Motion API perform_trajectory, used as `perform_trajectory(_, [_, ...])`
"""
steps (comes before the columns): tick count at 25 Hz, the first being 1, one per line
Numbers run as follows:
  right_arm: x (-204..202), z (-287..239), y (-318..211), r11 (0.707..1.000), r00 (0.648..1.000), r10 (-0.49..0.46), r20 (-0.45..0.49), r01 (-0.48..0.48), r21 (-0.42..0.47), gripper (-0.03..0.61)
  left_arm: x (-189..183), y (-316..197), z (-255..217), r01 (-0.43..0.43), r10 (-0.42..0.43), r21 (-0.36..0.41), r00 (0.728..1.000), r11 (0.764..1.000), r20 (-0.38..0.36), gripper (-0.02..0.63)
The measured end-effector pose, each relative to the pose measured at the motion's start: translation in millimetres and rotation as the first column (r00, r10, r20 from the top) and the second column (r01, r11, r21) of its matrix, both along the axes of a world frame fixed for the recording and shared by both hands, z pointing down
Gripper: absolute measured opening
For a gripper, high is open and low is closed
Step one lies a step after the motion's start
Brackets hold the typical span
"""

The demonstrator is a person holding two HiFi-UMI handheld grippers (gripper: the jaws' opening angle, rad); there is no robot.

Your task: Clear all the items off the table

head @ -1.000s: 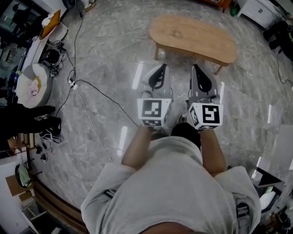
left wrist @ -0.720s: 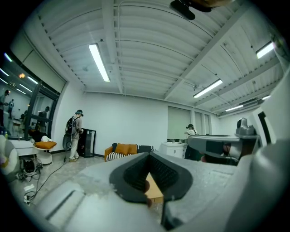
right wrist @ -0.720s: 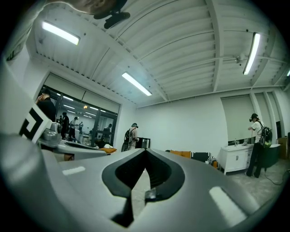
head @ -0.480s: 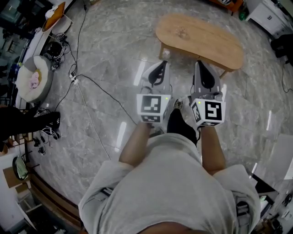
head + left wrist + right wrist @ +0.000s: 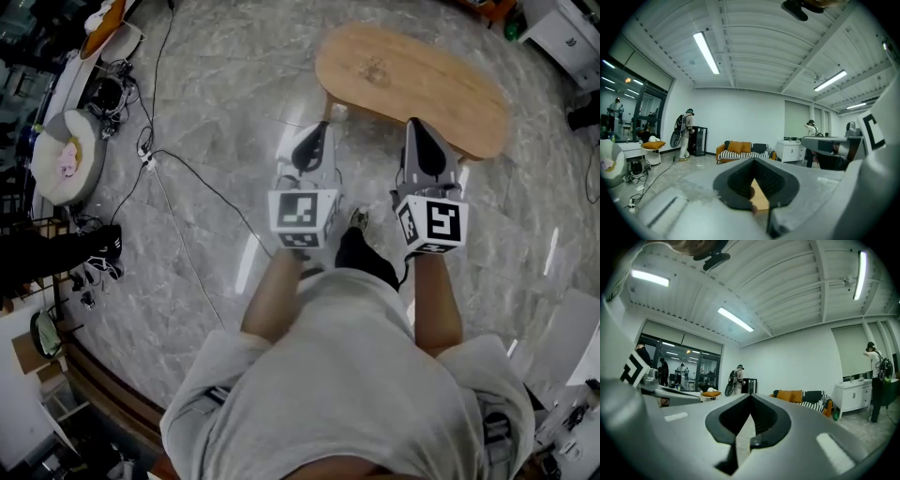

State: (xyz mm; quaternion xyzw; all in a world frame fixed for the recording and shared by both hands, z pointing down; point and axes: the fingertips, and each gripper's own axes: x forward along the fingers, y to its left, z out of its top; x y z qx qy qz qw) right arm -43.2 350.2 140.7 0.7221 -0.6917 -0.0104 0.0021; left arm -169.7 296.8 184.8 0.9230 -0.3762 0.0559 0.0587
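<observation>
A low oval wooden table (image 5: 412, 75) stands on the marble floor ahead of me, and I see only bare wood on its top. My left gripper (image 5: 320, 127) points toward the table's near left leg, jaws together with nothing between them. My right gripper (image 5: 413, 124) reaches over the table's near edge, also shut and holding nothing. In the left gripper view the jaws (image 5: 753, 160) meet at the tip and a strip of the wooden table (image 5: 761, 199) shows behind them. The right gripper view shows its jaws (image 5: 750, 395) closed against the room.
Black cables (image 5: 187, 178) trail across the floor at left, near a round cushion (image 5: 61, 155) and dark shoes (image 5: 98, 248). An orange sofa (image 5: 740, 149) and a white cabinet (image 5: 790, 150) line the far wall, where a person (image 5: 685, 133) stands.
I have stepped closer to the table. Both grippers have moved forward; the right one now overlaps the table's near edge. Both stay shut.
</observation>
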Motion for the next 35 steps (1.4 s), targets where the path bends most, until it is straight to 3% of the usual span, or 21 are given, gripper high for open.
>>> perform_trajectory(7, [45,12,-63,0.997,0.993,-0.073,-0.094,0.069,-0.038,0.006,54,-62,5,0.045,-0.045,-0.054,0.999,0.998,0.012,0.02])
perform_trajectory(18, [114,42,-123,0.995,0.999,-0.032,-0.015,0.03,-0.094,0.006,97,-120,30,0.046,-0.041,-0.076,0.997,0.996,0.061,0.021])
perform_trajectory(27, [137,63,-209,0.986,1.0,0.023,-0.005,-0.024,-0.167,0.006,125,-212,65,-0.027,0.037,-0.157,0.998,0.987,0.06,0.02])
perform_trajectory(31, [151,66,-245,0.977,0.998,0.051,-0.03,-0.056,-0.204,0.006,143,-252,79,-0.07,0.077,-0.207,0.997,0.976,0.027,0.021])
perform_trajectory(35, [156,64,-283,0.973,0.998,0.05,-0.038,-0.057,-0.222,0.006,159,-291,75,-0.108,0.111,-0.2,0.994,0.974,0.003,0.02])
